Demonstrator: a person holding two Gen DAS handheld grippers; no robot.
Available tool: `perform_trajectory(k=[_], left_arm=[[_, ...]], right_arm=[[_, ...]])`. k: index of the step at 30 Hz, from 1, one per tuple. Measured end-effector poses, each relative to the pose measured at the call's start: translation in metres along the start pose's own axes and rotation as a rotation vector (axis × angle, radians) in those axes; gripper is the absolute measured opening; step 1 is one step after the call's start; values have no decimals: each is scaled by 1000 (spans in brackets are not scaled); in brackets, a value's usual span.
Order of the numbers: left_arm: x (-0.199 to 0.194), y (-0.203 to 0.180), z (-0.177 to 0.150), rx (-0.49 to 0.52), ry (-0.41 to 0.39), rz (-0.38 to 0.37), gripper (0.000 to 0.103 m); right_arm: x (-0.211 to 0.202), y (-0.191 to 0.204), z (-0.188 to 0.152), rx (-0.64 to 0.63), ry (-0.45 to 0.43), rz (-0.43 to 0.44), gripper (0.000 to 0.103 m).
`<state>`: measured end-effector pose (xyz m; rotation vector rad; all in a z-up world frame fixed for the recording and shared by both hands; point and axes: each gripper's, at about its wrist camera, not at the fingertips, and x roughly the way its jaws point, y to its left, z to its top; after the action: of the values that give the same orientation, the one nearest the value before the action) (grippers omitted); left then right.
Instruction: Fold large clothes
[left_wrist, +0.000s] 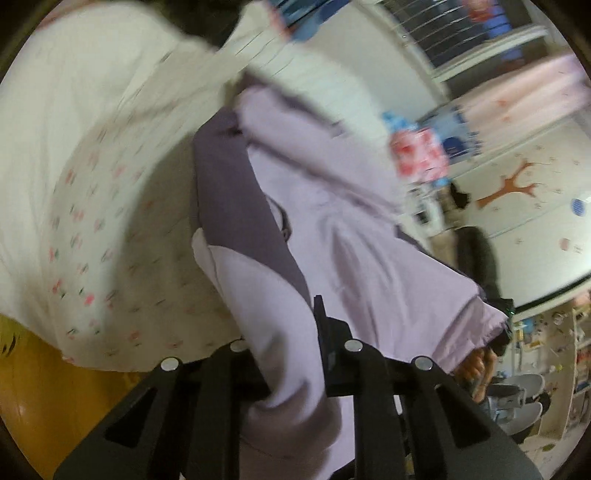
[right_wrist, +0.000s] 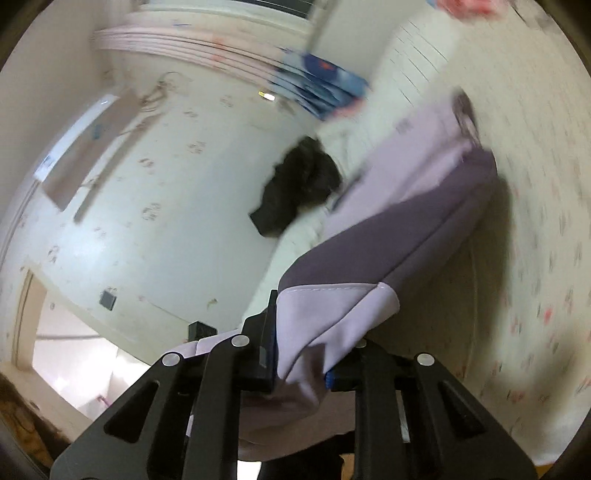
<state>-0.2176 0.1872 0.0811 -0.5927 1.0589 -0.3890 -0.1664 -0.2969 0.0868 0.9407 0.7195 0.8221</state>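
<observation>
A large lilac garment (left_wrist: 325, 206) with darker purple panels hangs stretched between both grippers, lifted above a bed. My left gripper (left_wrist: 291, 354) is shut on one lilac edge of it; cloth bunches between the fingers (left_wrist: 328, 343). My right gripper (right_wrist: 295, 354) is shut on another lilac corner of the same garment (right_wrist: 399, 206), which runs away toward the upper right. In the left wrist view the far end of the garment reaches the right hand and the other gripper (left_wrist: 498, 332). Both views are motion-blurred.
A white bedspread with small pink flowers (left_wrist: 92, 177) lies under the garment, also in the right wrist view (right_wrist: 535, 221). A dark garment (right_wrist: 299, 188) lies on the bed. Colourful clothes (left_wrist: 421, 151) sit by the wall. Yellow floor (left_wrist: 33, 387) shows at lower left.
</observation>
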Motion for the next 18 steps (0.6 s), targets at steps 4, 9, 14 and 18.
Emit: perform_trajectory(k=[4, 9, 14, 18], left_arm=[[-33, -26, -12, 45, -16, -42, 18], [-19, -2, -67, 85, 147, -1, 22], [0, 82, -113, -8, 326, 126, 33], [-41, 98, -73, -35, 188, 244, 42]], right_arm=[[-36, 28, 8, -65, -24, 14, 18], [-85, -23, -42, 3, 128, -75, 24], [-132, -107, -96, 141, 265, -386, 35], [-168, -103, -57, 129, 87, -343, 60]])
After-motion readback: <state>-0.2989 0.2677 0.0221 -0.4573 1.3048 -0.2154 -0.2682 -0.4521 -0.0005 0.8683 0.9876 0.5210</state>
